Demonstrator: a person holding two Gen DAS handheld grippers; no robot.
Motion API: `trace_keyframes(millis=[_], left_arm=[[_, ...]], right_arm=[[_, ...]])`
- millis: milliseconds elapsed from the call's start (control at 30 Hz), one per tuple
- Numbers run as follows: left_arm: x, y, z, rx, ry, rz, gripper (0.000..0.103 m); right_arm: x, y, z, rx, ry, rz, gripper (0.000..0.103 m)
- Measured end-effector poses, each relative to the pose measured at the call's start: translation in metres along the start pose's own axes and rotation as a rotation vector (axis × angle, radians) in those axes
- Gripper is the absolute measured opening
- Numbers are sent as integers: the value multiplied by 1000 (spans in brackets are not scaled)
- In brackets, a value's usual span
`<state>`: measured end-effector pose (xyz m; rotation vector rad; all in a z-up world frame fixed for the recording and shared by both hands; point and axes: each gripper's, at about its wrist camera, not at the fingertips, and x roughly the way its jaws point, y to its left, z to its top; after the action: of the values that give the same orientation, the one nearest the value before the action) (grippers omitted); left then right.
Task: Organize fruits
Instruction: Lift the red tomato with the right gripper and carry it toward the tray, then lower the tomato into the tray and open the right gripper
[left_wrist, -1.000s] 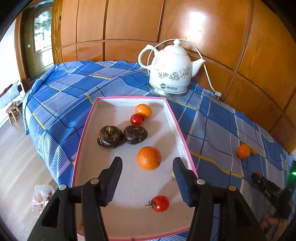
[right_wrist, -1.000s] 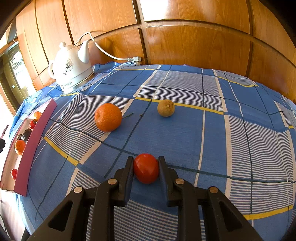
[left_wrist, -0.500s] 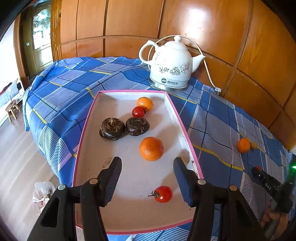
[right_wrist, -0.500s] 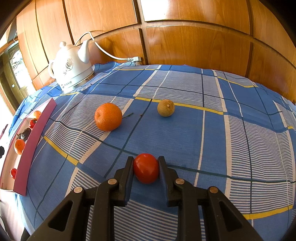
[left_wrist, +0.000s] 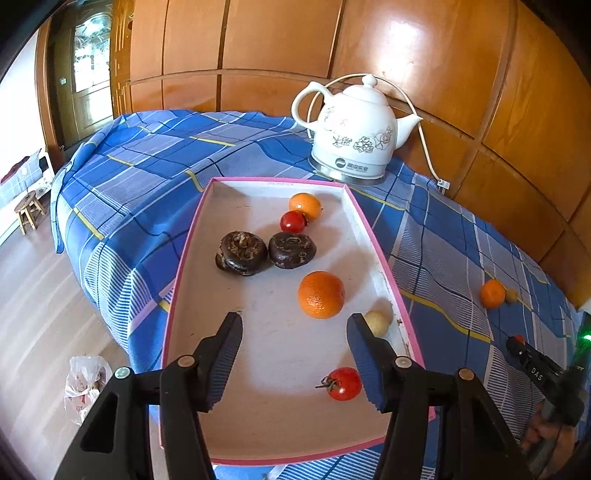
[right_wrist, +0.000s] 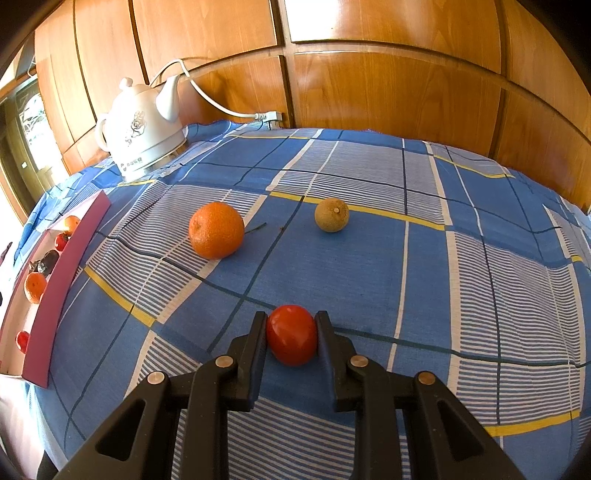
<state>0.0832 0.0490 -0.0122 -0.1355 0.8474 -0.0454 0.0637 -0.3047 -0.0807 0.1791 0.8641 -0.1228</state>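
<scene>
**Tomato gripped, tray not yet reached**

Toward the table's left edge, a pink-rimmed tray (left_wrist: 186, 254) is seen already stocked: two dark fruits (left_wrist: 241, 253), two oranges (left_wrist: 321, 294), two tomatoes (left_wrist: 342, 383) and a pale fruit (left_wrist: 377, 322) by its right wall. The left hand-held gripper (left_wrist: 294, 356) is held over the tray's near end with its jaws apart and nothing between them.

On the cloth further right, an orange (right_wrist: 216, 235) and a small brownish fruit (right_wrist: 331, 215) lie well apart from the tray. Nearer the front edge, a red tomato (right_wrist: 291, 339) is clamped by the right hand-held gripper (right_wrist: 291, 334), both pads pressed against its sides.

The step in hand is judged to be the pick-up; a lift and a carry leftward over the tray wall are called for next, with light pressure so the soft fruit is not crushed
</scene>
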Motion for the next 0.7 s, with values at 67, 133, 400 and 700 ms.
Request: trace_keyframes(millis=[67,133,400,700], left_arm=[[0,2,0,-4,0,4,60],[0,5,0,-11,-1,10,60],[-4,17,-1,-18,-15,40,60],[-4,28,0,-45,-21,52,60]], right_arm=[[0,0,0,-1,0,-3,26],[0,1,0,-2,0,-4,26],[-1,4,2,-19,8,-21,25],[-19,33,7,-68,-10,66,25]])
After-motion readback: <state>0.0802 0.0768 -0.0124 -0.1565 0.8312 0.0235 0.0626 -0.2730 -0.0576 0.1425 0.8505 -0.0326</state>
